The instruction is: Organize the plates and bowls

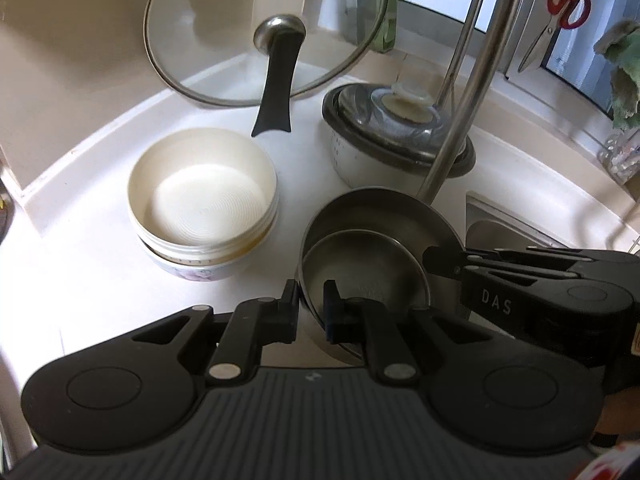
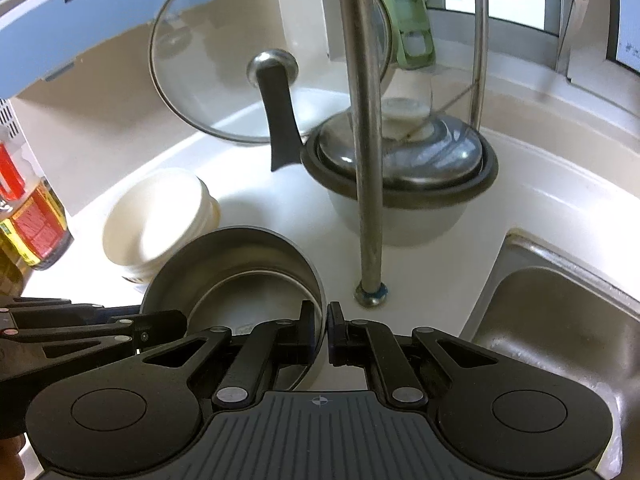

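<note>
steel bowls, a smaller one nested in a larger, hang between your grippers: left gripper clamps the near-left rim, right gripper the opposite rim. cream stacked bowls sit on the white worktop just left.

Readable text on the gear

Only one word reads clearly: "DAS", in pale capitals on the side of the right gripper at the right of the left wrist view. The blue appliance at far left bears a small plate, and the red-labelled bottle carries print, both too blurred to read.
</note>
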